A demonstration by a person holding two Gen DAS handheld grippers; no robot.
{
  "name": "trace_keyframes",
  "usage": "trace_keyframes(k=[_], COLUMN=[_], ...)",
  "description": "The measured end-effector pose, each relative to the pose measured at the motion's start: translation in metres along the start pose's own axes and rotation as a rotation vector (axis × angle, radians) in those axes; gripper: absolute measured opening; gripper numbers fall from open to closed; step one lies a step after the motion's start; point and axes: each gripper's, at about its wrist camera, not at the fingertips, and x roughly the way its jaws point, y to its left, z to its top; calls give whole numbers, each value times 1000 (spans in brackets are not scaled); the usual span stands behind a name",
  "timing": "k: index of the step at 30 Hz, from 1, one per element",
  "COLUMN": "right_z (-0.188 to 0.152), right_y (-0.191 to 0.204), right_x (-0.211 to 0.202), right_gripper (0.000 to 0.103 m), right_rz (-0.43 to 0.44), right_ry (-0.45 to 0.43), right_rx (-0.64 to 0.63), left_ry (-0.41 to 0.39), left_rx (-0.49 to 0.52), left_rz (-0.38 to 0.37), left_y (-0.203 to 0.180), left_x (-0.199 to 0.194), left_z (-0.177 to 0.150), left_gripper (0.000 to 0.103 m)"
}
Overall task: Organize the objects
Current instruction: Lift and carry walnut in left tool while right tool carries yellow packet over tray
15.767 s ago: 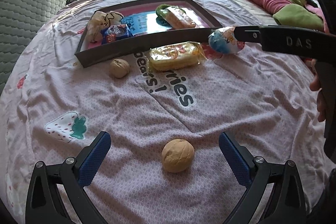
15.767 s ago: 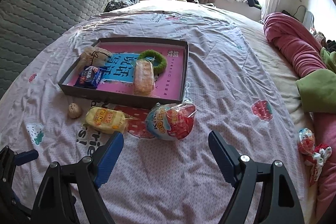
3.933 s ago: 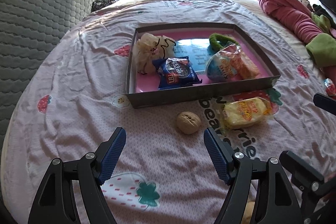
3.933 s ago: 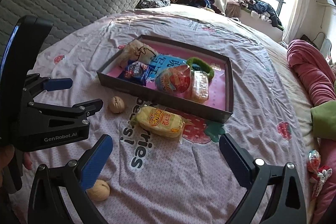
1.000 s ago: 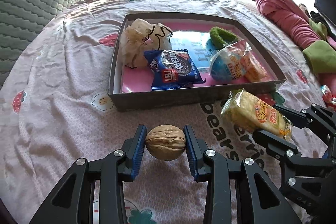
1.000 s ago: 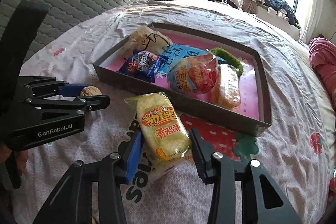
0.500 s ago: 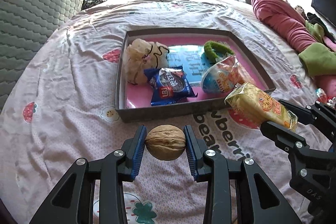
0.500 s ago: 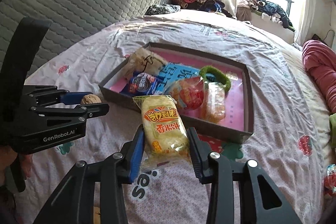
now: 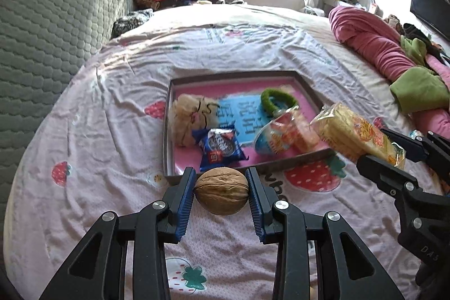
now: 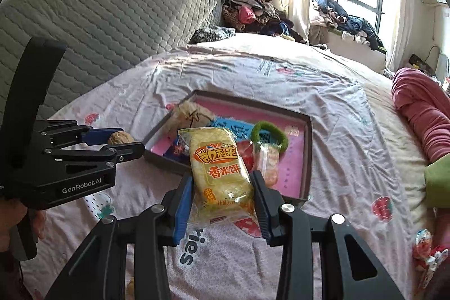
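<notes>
I have my left gripper clamped on a walnut, its blue pads pressing both sides of the shell, and the nut hangs above the pink bedsheet just short of the tray's near wall. My right gripper grips a yellow snack packet by its lower half, the packet standing up between the fingers and covering part of the tray behind it. In the left wrist view, that packet and the right gripper sit at about three o'clock from the walnut; in the right wrist view, the left gripper with its nut sits at about nine o'clock from the packet. The shallow grey tray with its pink floor lies on the bed at twelve o'clock from the walnut. Inside it I see a beige pouch at the left, a blue biscuit packet just in front of it, a green ring toward the far side, and a round, clear-wrapped snack near the right front corner. A rolled pink blanket lies along the right edge of the bed, well apart from the tray.
</notes>
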Motion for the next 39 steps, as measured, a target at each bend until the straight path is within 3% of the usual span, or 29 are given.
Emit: trace_keyframes(k=[16,39], right_z=[40,76], right_y=[-15,-17], right_x=[-49,-47], right_gripper=[41,41], right_rz=[-48,-66], right_ry=[-92,-126], right_rx=[0,-11], left_ry=[-96,-131], left_rx=[34,38], left_rz=[2,15], left_y=[-18,-14], left_x=[-46,-46], left_z=[46,85], left_gripper=[37,37])
